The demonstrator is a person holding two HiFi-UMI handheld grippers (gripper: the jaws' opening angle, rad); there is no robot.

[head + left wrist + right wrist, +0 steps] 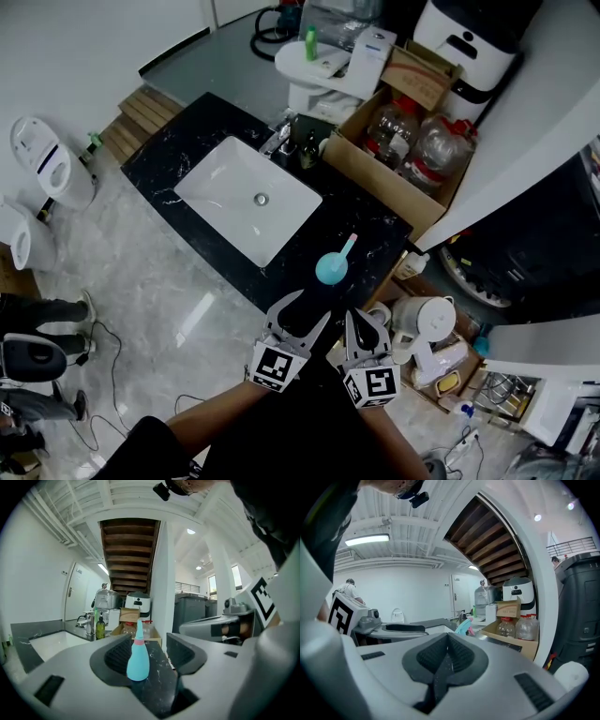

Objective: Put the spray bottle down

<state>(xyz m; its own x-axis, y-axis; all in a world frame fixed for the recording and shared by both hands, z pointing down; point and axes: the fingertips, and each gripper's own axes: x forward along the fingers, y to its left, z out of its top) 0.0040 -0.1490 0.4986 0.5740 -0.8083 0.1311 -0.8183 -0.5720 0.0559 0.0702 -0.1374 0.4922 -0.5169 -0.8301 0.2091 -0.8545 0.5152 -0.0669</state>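
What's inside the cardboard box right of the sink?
Clear plastic bottles with red caps fill the cardboard box; I count at least two. The box floor and anything beneath them are covered.

Steep overhead head view; level gripper views along countertop (367, 221)

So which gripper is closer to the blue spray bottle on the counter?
Left, by a little. The left gripper, jaws apart, sits just short of the spray bottle, which stands straight ahead of it. The right gripper, shut, is beside the left one, slightly farther back.
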